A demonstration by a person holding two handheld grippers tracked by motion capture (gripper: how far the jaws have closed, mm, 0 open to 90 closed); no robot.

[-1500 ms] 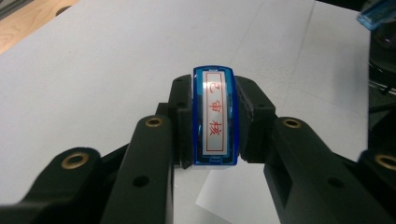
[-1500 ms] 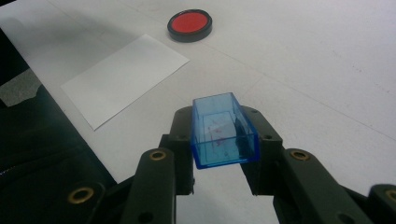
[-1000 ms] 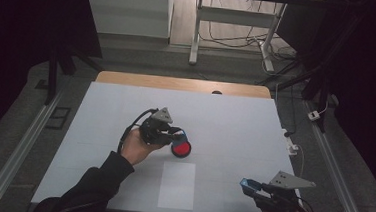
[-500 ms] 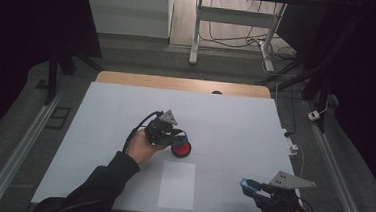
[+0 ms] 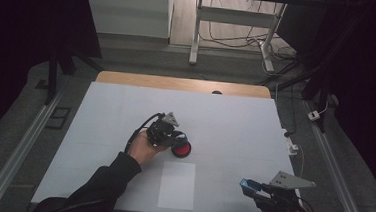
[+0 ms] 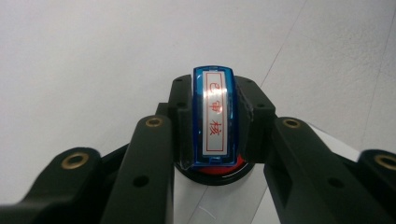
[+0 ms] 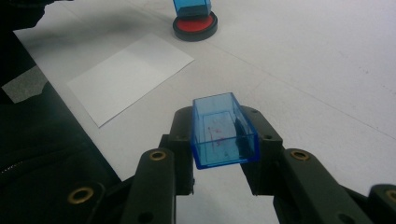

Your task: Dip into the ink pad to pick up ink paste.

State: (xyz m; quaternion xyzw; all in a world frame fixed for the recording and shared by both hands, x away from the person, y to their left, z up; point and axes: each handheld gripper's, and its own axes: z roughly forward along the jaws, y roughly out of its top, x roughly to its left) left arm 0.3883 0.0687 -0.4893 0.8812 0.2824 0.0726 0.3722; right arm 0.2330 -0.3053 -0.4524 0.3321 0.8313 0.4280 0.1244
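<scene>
left tool (image 6: 212, 140) pinches the blue stamp (image 6: 213, 116), set on the red ink pad (image 5: 181, 148) mid counter (image 5: 235, 119). right tool (image 7: 219, 154) pinches the blue cap (image 7: 223, 130) near the counter's front right, w/ white paper (image 5: 176, 184) between.

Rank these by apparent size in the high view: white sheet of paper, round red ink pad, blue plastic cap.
1. White sheet of paper.
2. Round red ink pad.
3. Blue plastic cap, slightly smaller; close call, since it sits nearer the camera.

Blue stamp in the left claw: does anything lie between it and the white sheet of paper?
Nothing visible does. The blue stamp, held by the left claw, sits over the red ink pad; bare table separates the pad from the white sheet nearer the person.
</scene>
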